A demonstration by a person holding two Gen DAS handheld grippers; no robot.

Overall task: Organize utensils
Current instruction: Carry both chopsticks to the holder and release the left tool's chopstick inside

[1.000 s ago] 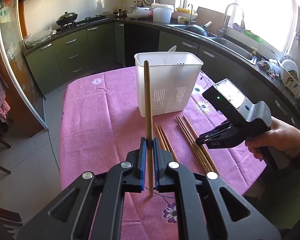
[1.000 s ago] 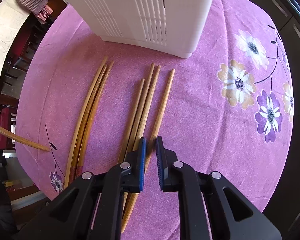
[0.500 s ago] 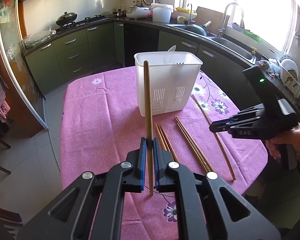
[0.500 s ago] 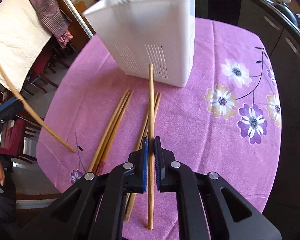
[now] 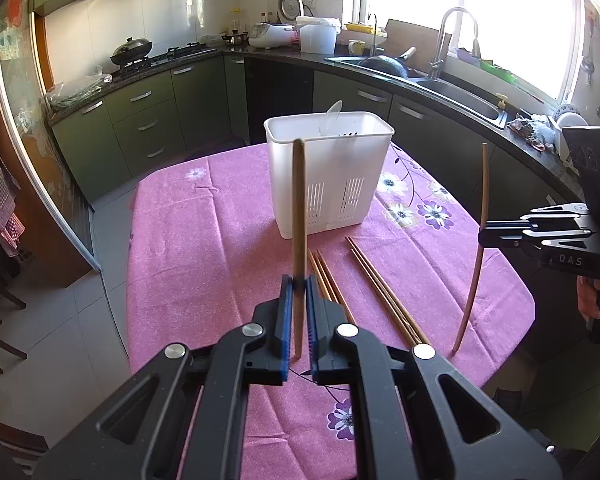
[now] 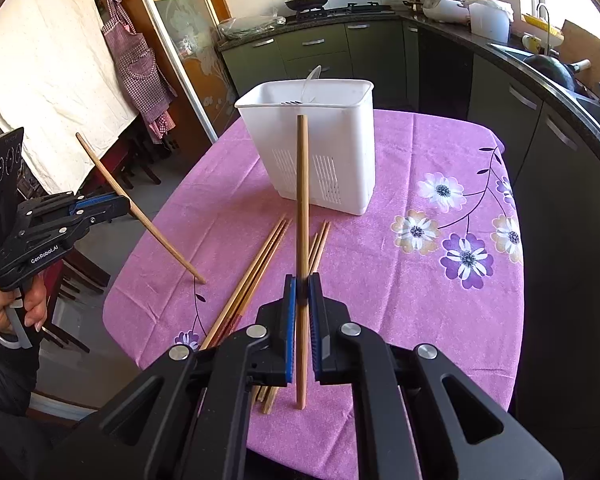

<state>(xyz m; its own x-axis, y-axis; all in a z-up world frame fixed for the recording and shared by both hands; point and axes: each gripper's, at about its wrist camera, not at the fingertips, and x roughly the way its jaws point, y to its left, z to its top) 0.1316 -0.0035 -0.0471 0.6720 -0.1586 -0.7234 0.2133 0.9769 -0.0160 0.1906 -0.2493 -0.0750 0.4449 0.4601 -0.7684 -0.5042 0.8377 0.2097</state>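
My left gripper (image 5: 296, 280) and right gripper (image 6: 302, 280) each pinch one chopstick (image 5: 299, 216) upright. The white holder (image 5: 328, 176) stands at the far middle of the desk (image 5: 204, 240). Thin sticks could pivot in the pads and miss its rim. Loose chopsticks (image 6: 256, 264) lie between me and the holder.

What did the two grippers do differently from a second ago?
The right gripper was open over the chopsticks on the table; it closed on one chopstick and lifted it off the pink cloth, tilting it upright. The left gripper stayed put, still clamped on its own chopstick. The white basket and the other loose chopsticks did not move.
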